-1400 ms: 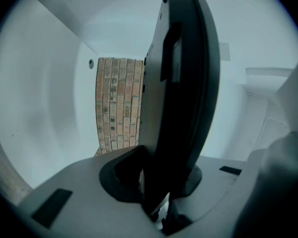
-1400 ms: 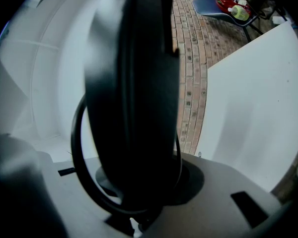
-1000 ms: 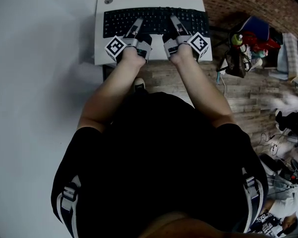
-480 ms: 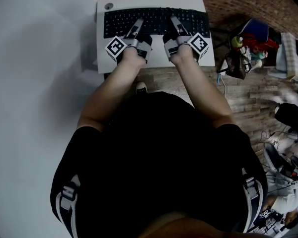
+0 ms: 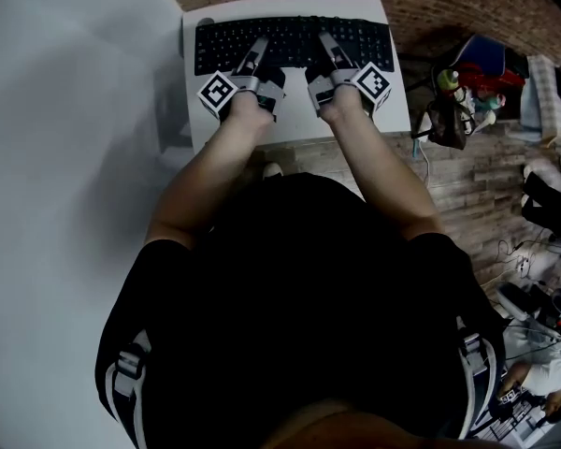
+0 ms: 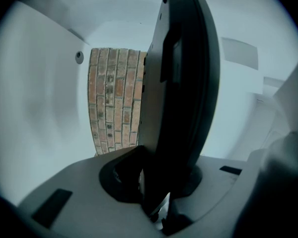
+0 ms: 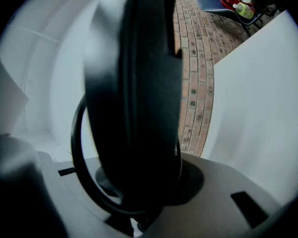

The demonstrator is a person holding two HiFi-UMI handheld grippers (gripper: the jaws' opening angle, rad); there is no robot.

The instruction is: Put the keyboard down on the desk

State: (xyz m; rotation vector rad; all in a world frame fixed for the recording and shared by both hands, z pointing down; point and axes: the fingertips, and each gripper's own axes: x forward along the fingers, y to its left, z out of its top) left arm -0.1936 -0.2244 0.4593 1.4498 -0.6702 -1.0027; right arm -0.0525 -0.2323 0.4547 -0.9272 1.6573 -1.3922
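Black keyboard (image 5: 294, 34) edge-on, blocks 2 gripper views.

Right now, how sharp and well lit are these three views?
Head view: fisheye-bent and dim, dark at the corners. Left gripper view: round dark vignette, with the black rectangular keyboard close up but fairly crisp. Right gripper view: the keyboard is a smeared, out-of-focus dark mass.

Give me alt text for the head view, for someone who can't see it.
From above, a person holds a black keyboard over a white desk, left gripper and right gripper clamped on its near edge. Brick floor and clutter lie to the right.
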